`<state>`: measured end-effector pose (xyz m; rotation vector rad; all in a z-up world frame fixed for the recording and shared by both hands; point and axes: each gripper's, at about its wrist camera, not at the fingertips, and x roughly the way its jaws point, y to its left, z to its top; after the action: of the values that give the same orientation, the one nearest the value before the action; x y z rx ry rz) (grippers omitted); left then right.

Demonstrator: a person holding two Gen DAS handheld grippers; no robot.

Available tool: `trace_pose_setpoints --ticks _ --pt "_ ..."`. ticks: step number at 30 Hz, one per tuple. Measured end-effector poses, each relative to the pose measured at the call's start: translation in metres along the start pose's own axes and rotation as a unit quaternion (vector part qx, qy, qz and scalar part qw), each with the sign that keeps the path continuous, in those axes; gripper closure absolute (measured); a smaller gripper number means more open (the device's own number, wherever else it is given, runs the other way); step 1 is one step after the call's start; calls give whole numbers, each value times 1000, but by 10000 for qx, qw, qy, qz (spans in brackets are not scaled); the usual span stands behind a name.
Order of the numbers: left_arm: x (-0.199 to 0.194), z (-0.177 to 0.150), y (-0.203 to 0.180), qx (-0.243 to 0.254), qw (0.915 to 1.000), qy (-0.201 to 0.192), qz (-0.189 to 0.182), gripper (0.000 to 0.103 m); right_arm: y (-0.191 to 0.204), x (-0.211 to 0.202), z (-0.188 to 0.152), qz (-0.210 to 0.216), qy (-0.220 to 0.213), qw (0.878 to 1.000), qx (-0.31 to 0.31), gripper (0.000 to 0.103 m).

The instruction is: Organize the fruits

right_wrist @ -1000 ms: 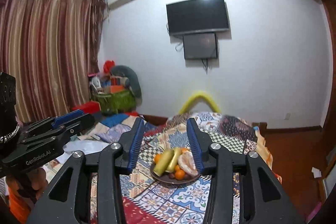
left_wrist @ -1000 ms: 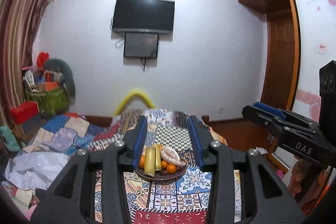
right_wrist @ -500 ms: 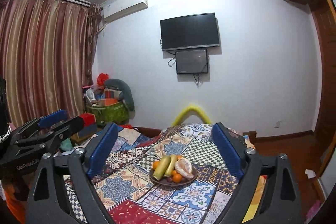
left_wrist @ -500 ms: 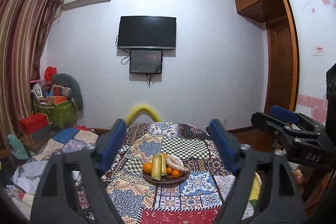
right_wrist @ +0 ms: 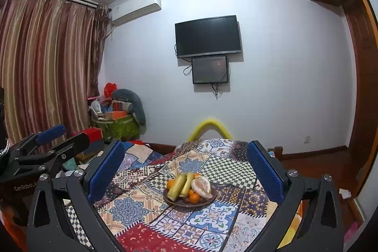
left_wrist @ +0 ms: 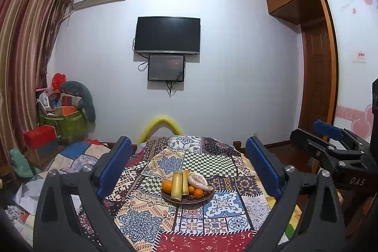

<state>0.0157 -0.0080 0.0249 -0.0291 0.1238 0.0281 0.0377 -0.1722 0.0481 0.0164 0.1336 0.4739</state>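
Two sets of tongs, left tongs [left_wrist: 187, 167] and right tongs [right_wrist: 186, 168], have just been opening and now gape wide, empty. Dead ahead sits the fruit plate [left_wrist: 187, 198] on the patchwork bed [left_wrist: 219, 226], out of reach of both. Its bananas [left_wrist: 179, 183] point lengthwise away, neither hand clearly nearer.

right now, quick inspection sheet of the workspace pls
surface: patchwork cloth covers it, lying flat.
job's things: brown plate holds oranges, two yellow-green sticks, a peeled pale fruit and small dark fruits.
clutter: green bin of oddments and a red box by the curtain.
grippers: left gripper and right gripper open, jaws just opened, nothing between them.
cables: loose wires under the wall screens.
surroundings: air conditioner, wooden door.
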Motion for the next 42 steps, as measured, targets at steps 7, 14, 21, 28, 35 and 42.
trace_pose_setpoints --ticks 7,14,21,28,35,42 --pt "5 -4 -2 33 10000 67 11 3 -3 0 -3 14 70 10000 34 0" --pt "6 -5 -2 57 9999 93 -2 2 -5 1 -1 13 111 9999 55 0" --pt "10 -5 -2 70 9999 135 -20 1 -6 2 0 4 149 9999 52 0" --pt "12 -6 -3 63 9999 156 -38 1 -6 2 0 1 167 9998 57 0" --pt "14 -6 -1 49 9998 186 -87 1 -6 2 0 0 159 9999 52 0" --pt "16 -7 2 0 9996 236 -164 1 -8 1 -1 -14 154 9998 77 0"
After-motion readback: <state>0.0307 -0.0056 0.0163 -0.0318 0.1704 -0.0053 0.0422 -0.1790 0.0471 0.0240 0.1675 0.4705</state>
